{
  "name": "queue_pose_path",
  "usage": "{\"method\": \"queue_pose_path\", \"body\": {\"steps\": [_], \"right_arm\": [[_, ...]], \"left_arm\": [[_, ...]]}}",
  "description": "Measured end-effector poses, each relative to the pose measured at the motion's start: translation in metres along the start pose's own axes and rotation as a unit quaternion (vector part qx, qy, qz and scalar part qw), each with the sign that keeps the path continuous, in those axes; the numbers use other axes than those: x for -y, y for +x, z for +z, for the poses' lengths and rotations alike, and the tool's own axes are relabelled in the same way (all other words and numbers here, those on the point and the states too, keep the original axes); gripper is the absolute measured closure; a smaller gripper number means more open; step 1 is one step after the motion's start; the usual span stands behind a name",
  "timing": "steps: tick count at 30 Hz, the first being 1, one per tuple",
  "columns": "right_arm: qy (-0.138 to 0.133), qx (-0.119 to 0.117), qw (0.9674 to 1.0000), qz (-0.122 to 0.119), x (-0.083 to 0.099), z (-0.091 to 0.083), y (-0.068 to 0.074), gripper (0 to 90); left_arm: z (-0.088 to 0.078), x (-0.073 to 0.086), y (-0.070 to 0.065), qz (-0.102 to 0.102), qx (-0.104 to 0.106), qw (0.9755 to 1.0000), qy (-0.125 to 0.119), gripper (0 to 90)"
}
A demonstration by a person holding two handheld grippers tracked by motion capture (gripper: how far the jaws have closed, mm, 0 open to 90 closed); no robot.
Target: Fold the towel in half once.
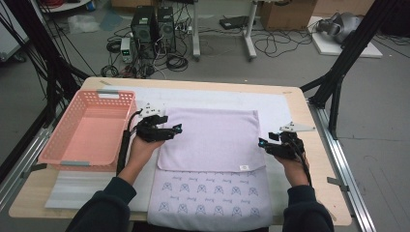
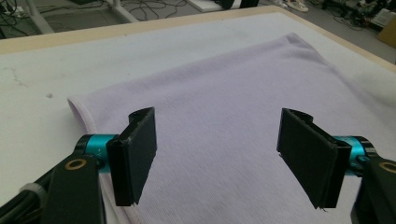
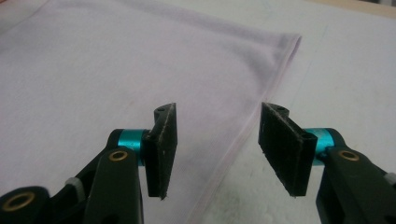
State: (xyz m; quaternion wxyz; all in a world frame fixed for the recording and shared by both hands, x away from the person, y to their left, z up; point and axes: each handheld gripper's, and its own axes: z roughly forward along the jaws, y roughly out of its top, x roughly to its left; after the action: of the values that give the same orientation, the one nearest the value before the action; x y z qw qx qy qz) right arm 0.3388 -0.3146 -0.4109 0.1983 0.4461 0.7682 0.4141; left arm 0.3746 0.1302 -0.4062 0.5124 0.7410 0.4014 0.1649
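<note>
While both sets of jaws stand wide and empty, the folded lavender towel (image 1: 210, 137) lies mid-table.
High view adds a pink basket (image 1: 89, 128) at the table's left edge and the towel's small white label (image 1: 244, 167), unreadable; left gripper (image 1: 178, 129) and right gripper (image 1: 261, 143) flank the towel's side edges.

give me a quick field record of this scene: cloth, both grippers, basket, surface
cloth: pale lilac towel, folded, its far part laid back over the printed near part; small white tag at its near right corner
left gripper: at the fold's left edge, jaws open, nothing between them
right gripper: at the fold's right edge, jaws open, nothing between them
basket: pink plastic mesh basket, left of the towel, nothing in it
surface: white mat on a light wooden table
</note>
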Motion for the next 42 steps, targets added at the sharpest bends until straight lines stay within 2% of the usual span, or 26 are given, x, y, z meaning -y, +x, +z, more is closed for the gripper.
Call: {"method": "queue_pose_path", "body": {"steps": [1, 3, 5, 8, 12, 14, 18, 20, 21, 24, 29, 32, 35, 39, 42], "right_arm": [[-0.001, -0.001, 1.0, 0.0, 0.003, -0.002, 0.003, 46.0], [-0.006, -0.005, 1.0, 0.005, 0.009, -0.005, 0.007, 46.0], [-0.001, -0.002, 1.0, 0.002, 0.014, -0.007, 0.01, 45.7], [0.004, -0.001, 0.9999, 0.011, 0.02, -0.008, 0.013, 45.4], [0.003, -0.002, 1.0, 0.004, 0.025, -0.015, 0.02, 52.4], [-0.001, 0.006, 1.0, 0.007, 0.028, -0.019, 0.02, 54.3], [-0.009, 0.025, 0.9993, 0.028, 0.034, -0.027, 0.017, 58.6], [-0.013, 0.028, 0.9989, 0.036, 0.037, -0.03, 0.015, 60.1], [-0.013, 0.025, 0.9989, 0.037, 0.038, -0.032, 0.014, 61.5], [-0.005, 0.017, 0.9991, 0.039, 0.041, -0.034, 0.017, 62.8], [0.012, 0.008, 0.9995, 0.028, 0.044, -0.029, 0.022, 62.7], [0.018, -0.005, 0.9996, 0.02, 0.046, -0.026, 0.025, 61.6], [0.022, -0.017, 0.9995, 0.012, 0.047, -0.024, 0.028, 58.0], [0.024, -0.026, 0.9993, 0.011, 0.049, -0.023, 0.031, 49.0], [0.023, -0.024, 0.9994, 0.009, 0.05, -0.024, 0.033, 46.4]], "left_arm": [[-0.002, 0.002, -0.002, 0.003, -0.001, 1.0, 0.006, 28.9], [-0.009, 0.007, -0.005, 0.004, -0.003, 1.0, -0.004, 29.3], [-0.014, 0.012, -0.006, -0.001, -0.002, 1.0, -0.007, 29.4], [-0.02, 0.019, -0.007, -0.011, -0.001, 0.9999, -0.004, 30.0], [-0.027, 0.03, -0.01, -0.022, 0.006, 0.9997, 0.005, 32.5], [-0.031, 0.035, -0.012, -0.027, 0.015, 0.9995, 0.008, 36.0], [-0.036, 0.046, -0.014, -0.027, 0.006, 0.9995, 0.016, 38.3], [-0.038, 0.051, -0.013, -0.029, -0.005, 0.9993, 0.024, 34.9], [-0.039, 0.053, -0.011, -0.031, 0.002, 0.999, 0.031, 31.3], [-0.044, 0.058, -0.01, -0.037, 0.003, 0.9983, 0.045, 31.1], [-0.05, 0.063, -0.011, -0.038, 0.0, 0.9979, 0.053, 35.2], [-0.052, 0.066, -0.012, -0.037, 0.005, 0.9977, 0.057, 39.6], [-0.052, 0.069, -0.015, -0.032, 0.017, 0.9975, 0.061, 45.0], [-0.055, 0.072, -0.02, -0.026, 0.015, 0.9975, 0.064, 48.1], [-0.056, 0.075, -0.024, -0.02, 0.008, 0.9973, 0.07, 48.4]]}}
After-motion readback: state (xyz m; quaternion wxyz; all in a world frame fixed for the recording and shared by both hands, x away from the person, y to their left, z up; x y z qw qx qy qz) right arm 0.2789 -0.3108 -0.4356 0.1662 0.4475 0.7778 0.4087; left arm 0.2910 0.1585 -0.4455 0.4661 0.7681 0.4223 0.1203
